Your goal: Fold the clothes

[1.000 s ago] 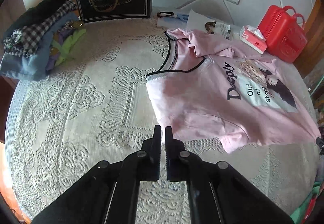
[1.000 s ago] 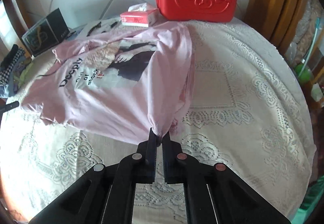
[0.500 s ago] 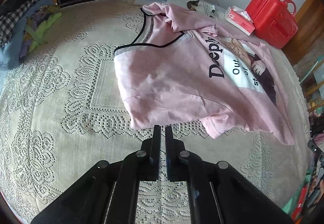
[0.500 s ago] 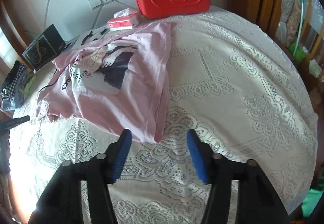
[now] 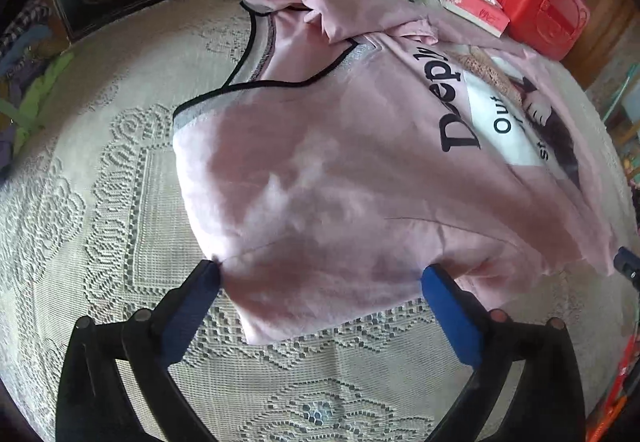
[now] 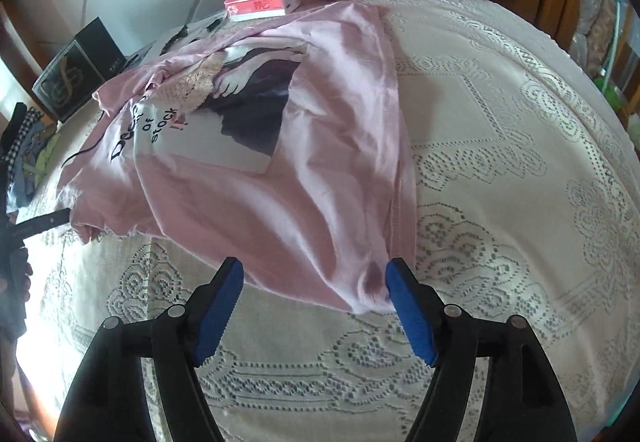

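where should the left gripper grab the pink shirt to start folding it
Grip the near sleeve edge of the pink shirt, where it bulges between the open fingers of the left gripper. Come in low from the near side, along the lace tablecloth. That edge lies free and flat there, while the far shoulder is bunched by the neckline. The right gripper is open at the hem corner.

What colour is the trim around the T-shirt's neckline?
Black piping over a grey band on the pink T-shirt neckline, clearest in the left wrist view.
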Demonstrator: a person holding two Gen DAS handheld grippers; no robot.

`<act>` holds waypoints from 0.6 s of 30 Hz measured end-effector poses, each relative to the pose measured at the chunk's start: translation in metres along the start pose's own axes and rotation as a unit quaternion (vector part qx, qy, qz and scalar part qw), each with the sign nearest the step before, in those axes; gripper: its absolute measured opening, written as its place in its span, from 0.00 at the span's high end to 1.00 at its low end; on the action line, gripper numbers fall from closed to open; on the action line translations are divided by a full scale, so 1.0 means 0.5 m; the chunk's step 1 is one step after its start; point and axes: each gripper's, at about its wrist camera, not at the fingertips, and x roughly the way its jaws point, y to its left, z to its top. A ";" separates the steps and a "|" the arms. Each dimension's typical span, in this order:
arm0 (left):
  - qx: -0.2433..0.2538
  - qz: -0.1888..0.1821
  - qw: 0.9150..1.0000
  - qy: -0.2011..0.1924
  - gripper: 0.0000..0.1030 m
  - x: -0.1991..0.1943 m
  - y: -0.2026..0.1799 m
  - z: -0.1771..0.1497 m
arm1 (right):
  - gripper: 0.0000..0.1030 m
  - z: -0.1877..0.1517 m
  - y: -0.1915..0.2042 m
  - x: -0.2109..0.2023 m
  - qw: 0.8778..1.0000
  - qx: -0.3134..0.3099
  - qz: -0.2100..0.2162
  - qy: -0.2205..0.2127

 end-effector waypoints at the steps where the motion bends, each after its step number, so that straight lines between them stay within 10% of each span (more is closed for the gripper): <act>1: 0.012 0.015 1.000 -0.002 0.00 0.003 -0.011 -0.002 | 0.28 0.001 0.001 0.003 1.000 0.000 -0.005 0.001; 9: 0.014 0.020 1.000 -0.006 0.01 0.009 -0.017 0.006 | 0.28 -0.013 -0.004 -0.012 1.000 -0.004 -0.027 -0.013; 15: -0.010 0.008 1.000 -0.021 0.79 -0.015 -0.019 0.028 | 0.13 -0.032 0.028 0.028 0.997 -0.069 -0.036 0.004; 18: -0.017 0.002 1.000 -0.020 0.89 -0.023 -0.023 0.040 | 0.39 -0.021 0.050 0.051 0.994 -0.094 -0.054 0.002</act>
